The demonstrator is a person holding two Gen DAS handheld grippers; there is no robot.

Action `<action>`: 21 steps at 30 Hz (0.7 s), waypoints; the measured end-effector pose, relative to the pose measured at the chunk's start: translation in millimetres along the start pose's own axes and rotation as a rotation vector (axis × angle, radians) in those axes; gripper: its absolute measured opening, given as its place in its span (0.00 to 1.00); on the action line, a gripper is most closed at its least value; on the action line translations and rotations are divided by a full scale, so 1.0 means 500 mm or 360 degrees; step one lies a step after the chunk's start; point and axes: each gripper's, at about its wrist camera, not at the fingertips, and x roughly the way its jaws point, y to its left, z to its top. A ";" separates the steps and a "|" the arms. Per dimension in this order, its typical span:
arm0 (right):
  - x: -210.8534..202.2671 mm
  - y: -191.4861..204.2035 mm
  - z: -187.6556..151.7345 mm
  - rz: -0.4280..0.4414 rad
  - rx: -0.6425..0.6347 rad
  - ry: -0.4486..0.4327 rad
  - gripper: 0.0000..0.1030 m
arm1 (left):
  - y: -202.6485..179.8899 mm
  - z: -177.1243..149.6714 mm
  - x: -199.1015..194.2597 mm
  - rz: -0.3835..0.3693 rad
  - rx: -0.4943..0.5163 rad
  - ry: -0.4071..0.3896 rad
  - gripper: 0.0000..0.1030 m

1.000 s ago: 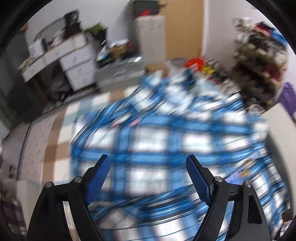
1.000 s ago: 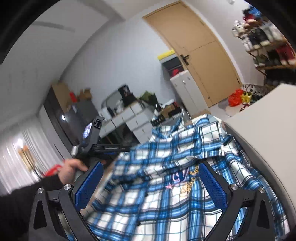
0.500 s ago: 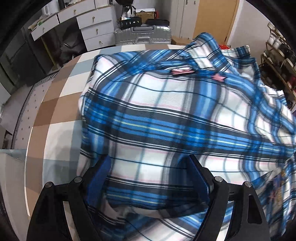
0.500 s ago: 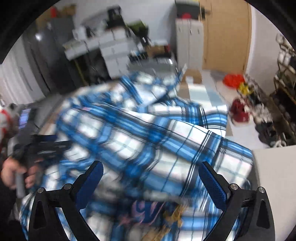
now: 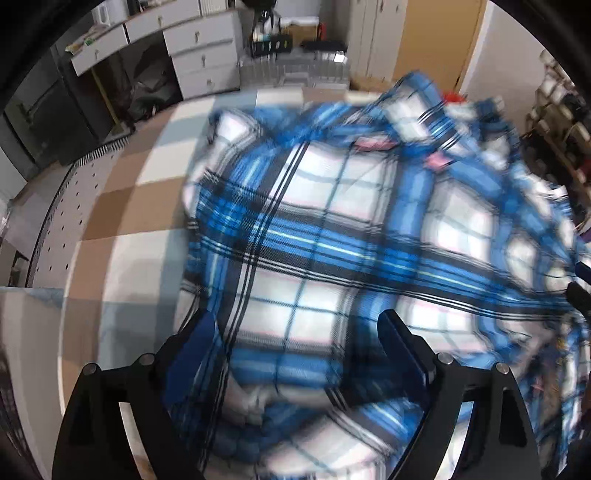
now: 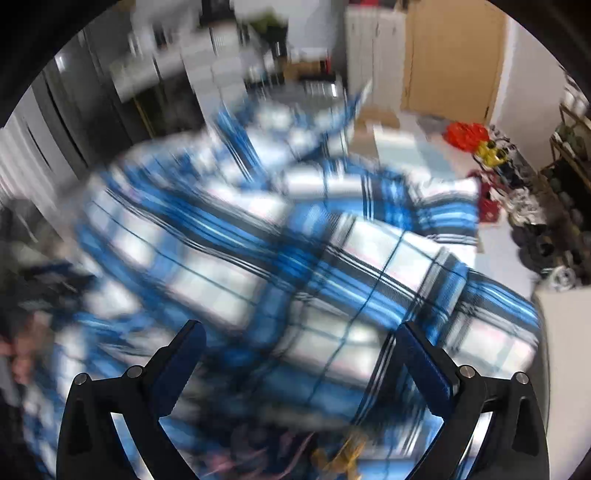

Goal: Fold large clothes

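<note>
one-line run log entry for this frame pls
task: fold large clothes | object: blue plaid shirt bunched on checkered surface | left gripper: jaws opening, cloth between them | right gripper: open over shirt | fold: not done

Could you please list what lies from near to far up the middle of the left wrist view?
Blue-padded black left gripper → blue-and-white plaid shirt → brown-and-white checked surface → silver ribbed case → grey cabinet doors.

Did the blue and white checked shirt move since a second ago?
Yes. In the right wrist view the blue and white checked shirt earlier bunched below the white drawers; now it spreads flatter, reaching rightward toward the orange bag.
</note>
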 end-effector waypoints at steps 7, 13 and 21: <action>-0.266 0.068 -0.100 0.0378 0.0116 -0.0581 1.00 | -0.048 -0.095 -0.204 -0.0111 0.0033 -0.0283 0.85; -0.410 0.144 -0.221 0.0618 0.0140 -0.0987 1.00 | -0.075 -0.172 -0.334 -0.0063 0.0129 -0.0633 0.85; -0.455 0.151 -0.322 0.0720 0.0200 -0.1314 1.00 | -0.056 -0.246 -0.429 -0.0082 0.0037 -0.0952 0.98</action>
